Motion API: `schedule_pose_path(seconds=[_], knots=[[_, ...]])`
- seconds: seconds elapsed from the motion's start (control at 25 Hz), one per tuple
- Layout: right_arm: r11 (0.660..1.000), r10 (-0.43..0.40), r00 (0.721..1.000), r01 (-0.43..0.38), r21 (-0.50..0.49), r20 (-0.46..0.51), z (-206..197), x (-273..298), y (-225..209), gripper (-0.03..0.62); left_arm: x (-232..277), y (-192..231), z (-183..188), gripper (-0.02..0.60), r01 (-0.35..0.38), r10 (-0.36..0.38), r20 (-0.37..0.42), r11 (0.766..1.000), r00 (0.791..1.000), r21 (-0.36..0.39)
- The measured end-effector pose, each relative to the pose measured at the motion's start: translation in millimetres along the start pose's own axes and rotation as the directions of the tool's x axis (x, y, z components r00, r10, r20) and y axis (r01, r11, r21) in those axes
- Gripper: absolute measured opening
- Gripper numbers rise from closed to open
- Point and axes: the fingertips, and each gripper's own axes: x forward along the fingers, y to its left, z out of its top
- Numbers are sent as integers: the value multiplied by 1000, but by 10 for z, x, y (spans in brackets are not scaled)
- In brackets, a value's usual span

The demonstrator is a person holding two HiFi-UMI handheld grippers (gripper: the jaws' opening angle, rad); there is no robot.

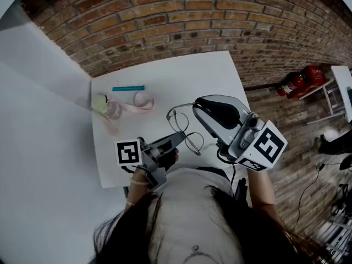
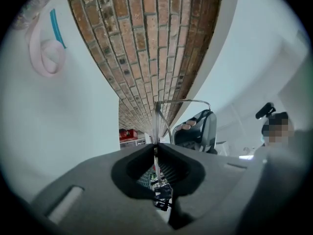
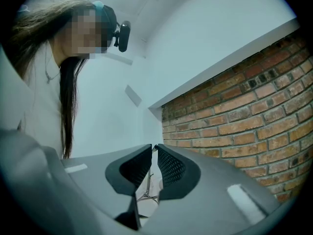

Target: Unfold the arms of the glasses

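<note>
While my left gripper (image 1: pixel 178 139) clamps the glasses (image 1: pixel 186 133) above the table (image 1: pixel 181 73) and my right gripper (image 1: pixel 196 106) nips 1 arm tip, I fear overpulling could bend the hinge or slip the wire.

The white bench (image 1: pixel 220 70) stretches ahead of the left tongs (image 1: pixel 183 138) and right tongs (image 1: pixel 197 108). Well ahead of the left tongs and off to their left lie a teal strip (image 1: pixel 128 88), a looped pink band (image 1: pixel 142 100) and a clear container (image 1: pixel 107 108) with a yellowish part. A brick wall (image 1: pixel 192 21) stands beyond. Far right of the right tongs, a red fire extinguisher (image 1: pixel 294 83) lies on the floor (image 1: pixel 291 131).
</note>
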Motion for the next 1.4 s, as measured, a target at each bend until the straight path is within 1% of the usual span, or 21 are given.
schedule_pose_path(seconds=[0.24, 0.4, 0.76, 1.4], knots=[[1000, -7, 1000, 7, -2, -4, -20, 10, -13, 46, 10, 20, -59, 23, -1, 1, -31, 1000, 1000, -2], [1000, -6, 1000, 6, 2, -3, -26, 10, -17, 46, 17, 32, -60, 23, -3, 3, -35, 1000, 999, -7], [1000, 0, 1000, 0, 19, 6, -29, -12, -14, 48, 3, 16, -1, 21, 39, -38, 13, 998, 999, -59], [1000, -14, 1000, 14, 18, 8, -30, -68, -5, 46, -59, -16, 69, 21, 47, -44, 61, 998, 997, -44]])
